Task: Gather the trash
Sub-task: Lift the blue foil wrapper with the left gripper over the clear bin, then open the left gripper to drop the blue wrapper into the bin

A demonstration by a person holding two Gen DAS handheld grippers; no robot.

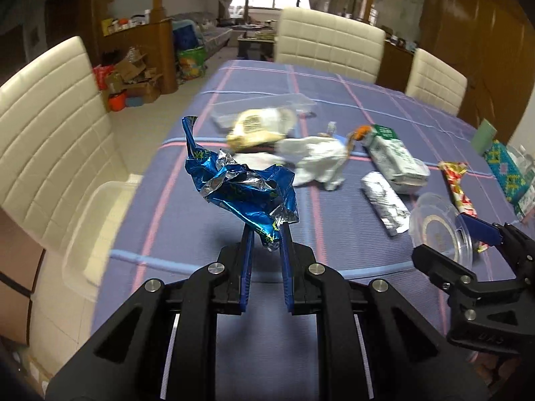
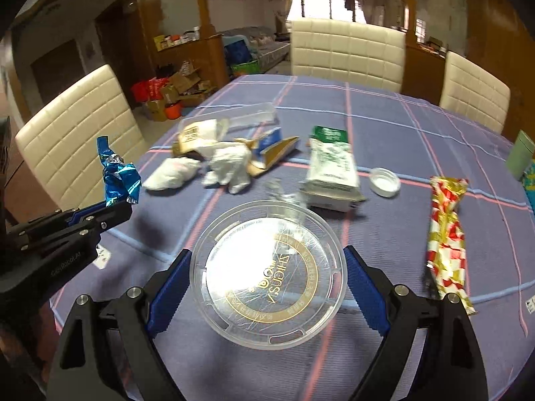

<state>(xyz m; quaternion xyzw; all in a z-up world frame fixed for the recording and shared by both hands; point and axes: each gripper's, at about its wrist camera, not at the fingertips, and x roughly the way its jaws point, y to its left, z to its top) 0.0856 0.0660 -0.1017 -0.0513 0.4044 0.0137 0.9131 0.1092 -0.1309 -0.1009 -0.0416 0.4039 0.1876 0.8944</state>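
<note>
My left gripper is shut on a crumpled blue foil wrapper and holds it above the table; the wrapper also shows in the right wrist view. My right gripper stands wide, one jaw against each side of a clear round plastic lid, which is lifted over the tablecloth. The lid shows in the left wrist view too. On the table lie white crumpled bags, a green-white carton, a red-gold wrapper and a small clear cap.
A clear plastic bin sits on the white chair at the table's left. A clear tray and torn packaging lie farther back. A green cup stands at the right edge. Chairs ring the purple plaid table.
</note>
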